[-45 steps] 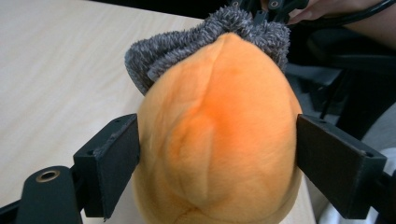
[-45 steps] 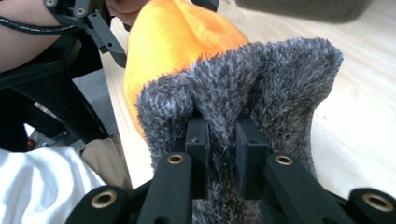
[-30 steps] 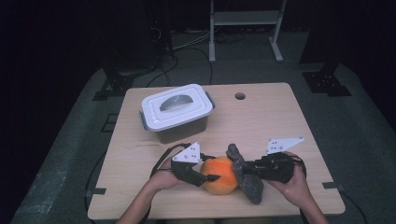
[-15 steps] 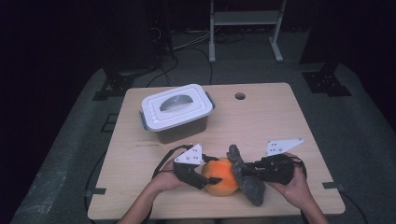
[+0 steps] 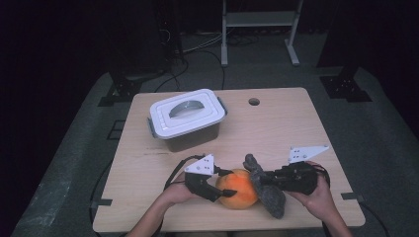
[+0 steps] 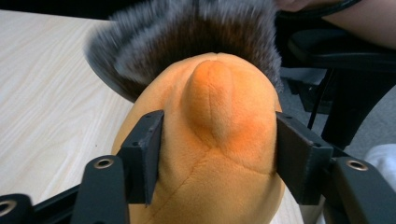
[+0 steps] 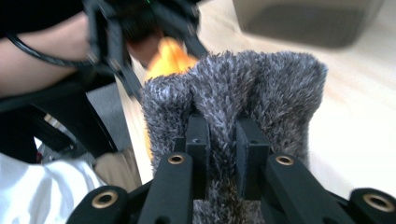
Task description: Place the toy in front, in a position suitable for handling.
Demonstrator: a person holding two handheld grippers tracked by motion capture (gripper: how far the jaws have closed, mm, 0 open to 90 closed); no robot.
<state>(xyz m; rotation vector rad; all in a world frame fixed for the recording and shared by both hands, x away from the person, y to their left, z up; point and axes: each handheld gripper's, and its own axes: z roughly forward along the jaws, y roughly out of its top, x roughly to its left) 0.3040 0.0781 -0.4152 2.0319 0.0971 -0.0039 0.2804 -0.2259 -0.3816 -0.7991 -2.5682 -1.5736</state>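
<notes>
Little has shifted on the table since before; left gripper (image 5: 223,186) has just closed back, jaws clamping the orange plush (image 6: 212,135) near the front edge; right gripper (image 5: 262,180) pinches its grey fur (image 7: 233,93) tight, likely to tug it apart.

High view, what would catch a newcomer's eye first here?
The bright orange plush near the table's front edge stands out, clamped from the left by the left hand-held gripper, whose jaws have just been closing on it. Pressed against its right side is a grey furry piece pinched in the right hand-held gripper. Behind them sits a white-lidded container.
</notes>
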